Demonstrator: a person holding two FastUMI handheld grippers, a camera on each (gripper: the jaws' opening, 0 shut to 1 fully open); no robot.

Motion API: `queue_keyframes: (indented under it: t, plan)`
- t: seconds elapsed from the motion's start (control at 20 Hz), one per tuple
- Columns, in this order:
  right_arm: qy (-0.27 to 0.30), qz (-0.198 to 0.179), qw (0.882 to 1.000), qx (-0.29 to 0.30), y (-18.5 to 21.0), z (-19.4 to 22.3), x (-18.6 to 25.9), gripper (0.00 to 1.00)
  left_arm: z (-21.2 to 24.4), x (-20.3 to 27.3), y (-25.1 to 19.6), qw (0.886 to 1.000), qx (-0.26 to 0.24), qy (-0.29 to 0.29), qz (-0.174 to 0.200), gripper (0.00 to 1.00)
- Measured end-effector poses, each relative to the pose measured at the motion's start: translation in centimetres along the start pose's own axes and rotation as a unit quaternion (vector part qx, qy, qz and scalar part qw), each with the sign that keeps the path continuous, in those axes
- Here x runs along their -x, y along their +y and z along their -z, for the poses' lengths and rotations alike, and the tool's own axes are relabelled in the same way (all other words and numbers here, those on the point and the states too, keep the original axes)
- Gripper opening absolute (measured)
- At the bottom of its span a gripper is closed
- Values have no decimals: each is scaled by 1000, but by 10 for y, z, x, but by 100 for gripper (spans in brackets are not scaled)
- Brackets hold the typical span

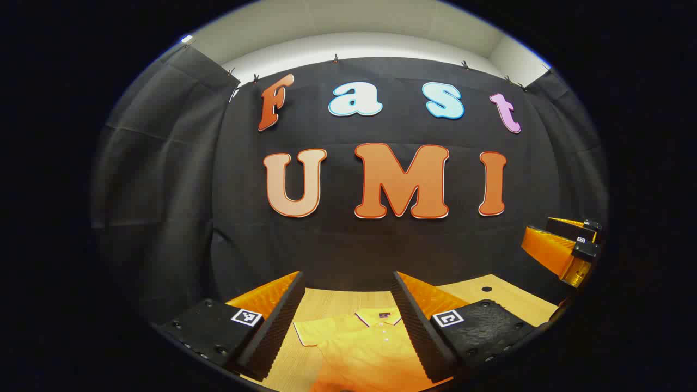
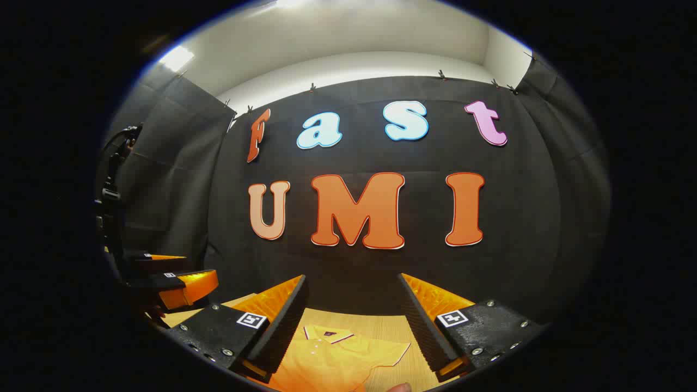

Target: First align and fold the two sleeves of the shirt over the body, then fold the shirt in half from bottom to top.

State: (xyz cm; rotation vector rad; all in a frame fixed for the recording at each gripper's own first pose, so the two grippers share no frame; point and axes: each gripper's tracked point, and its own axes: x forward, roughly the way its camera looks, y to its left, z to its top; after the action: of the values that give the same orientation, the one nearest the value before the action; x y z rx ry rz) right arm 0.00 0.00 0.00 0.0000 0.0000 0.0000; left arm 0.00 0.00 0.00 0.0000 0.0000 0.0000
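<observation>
A yellow polo shirt [image 1: 359, 343] lies flat on the wooden table [image 1: 506, 299], collar toward the back wall, one short sleeve spread to the left. My left gripper [image 1: 348, 305] hovers above it, open, with nothing between its fingers. In the right gripper view the same shirt [image 2: 332, 359] shows its collar and its other sleeve pointing right. My right gripper [image 2: 354, 307] is open above it and holds nothing. The right gripper [image 1: 566, 247] also appears far right in the left gripper view, and the left gripper [image 2: 169, 280] far left in the right gripper view.
The black cloth wall stands close behind the table's far edge. A small dark hole [image 1: 486, 289] marks the tabletop at the right. A fingertip [image 2: 400, 387] shows at the bottom edge of the right gripper view.
</observation>
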Motion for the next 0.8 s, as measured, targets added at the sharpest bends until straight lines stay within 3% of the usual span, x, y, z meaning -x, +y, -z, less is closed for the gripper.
queue_keyframes:
  t: [0.55, 0.8]
  plan:
    - [5, -12, 1000, 16, 7, 6, -5, 98, 11, 0, 5, 999, 32, 10, -1, 98]
    - [9, -7, 1000, 23, 2, 13, -12, 98, 10, 0, 8, 1000, 19, 7, -13, 98]
